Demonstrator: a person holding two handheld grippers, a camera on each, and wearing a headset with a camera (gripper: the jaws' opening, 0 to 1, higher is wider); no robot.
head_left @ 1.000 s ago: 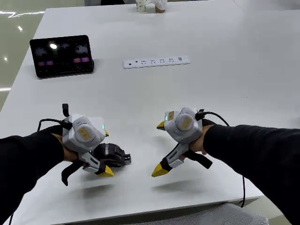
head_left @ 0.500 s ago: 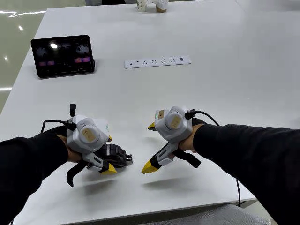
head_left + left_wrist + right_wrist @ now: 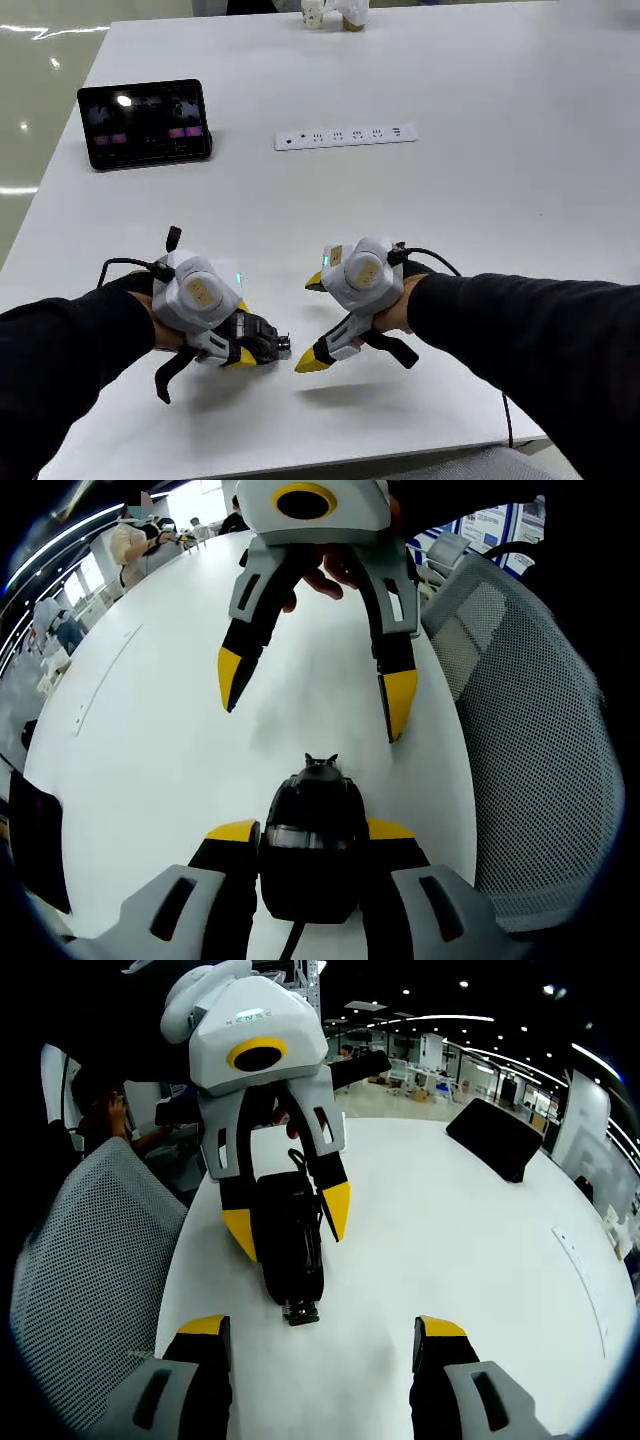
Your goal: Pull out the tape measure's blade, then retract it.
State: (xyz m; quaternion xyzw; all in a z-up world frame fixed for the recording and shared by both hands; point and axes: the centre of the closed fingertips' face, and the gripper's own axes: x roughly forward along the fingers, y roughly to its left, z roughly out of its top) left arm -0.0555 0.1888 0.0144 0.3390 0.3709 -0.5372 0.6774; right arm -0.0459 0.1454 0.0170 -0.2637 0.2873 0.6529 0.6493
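white table (image 3: 480, 200) carries a dark tablet (image 3: 145, 122) at the far left and a white power strip (image 3: 346, 135) beyond the hands. the left gripper (image 3: 312, 830) is clamped on the black tape measure (image 3: 312, 870), low by the table's near edge. the right gripper (image 3: 322, 1326) faces it, jaws spread wide and holding nothing, close to the blade's end hook (image 3: 300, 1312).
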